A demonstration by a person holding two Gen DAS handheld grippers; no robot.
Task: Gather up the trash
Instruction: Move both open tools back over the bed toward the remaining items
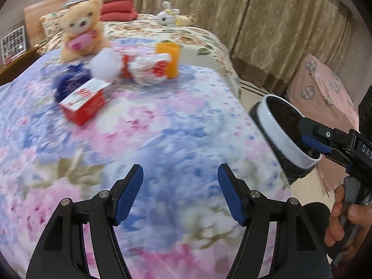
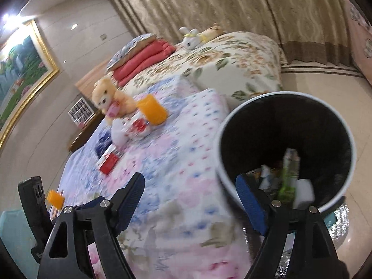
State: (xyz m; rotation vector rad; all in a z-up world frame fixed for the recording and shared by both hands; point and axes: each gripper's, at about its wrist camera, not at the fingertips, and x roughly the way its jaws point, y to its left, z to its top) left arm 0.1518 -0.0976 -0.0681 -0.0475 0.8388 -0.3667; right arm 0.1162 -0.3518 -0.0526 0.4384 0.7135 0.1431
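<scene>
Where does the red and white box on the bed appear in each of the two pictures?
Left wrist view: the red and white box lies left of centre in the upper half, on the pastel bedspread, below the teddy bear.
Right wrist view: the box lies left of centre, about mid-height, again below the teddy bear.
Shared landmark: the orange cup, standing further up the bed than the box.

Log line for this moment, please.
left gripper open, empty | right gripper open at bin | red box uncollected on bed
</scene>
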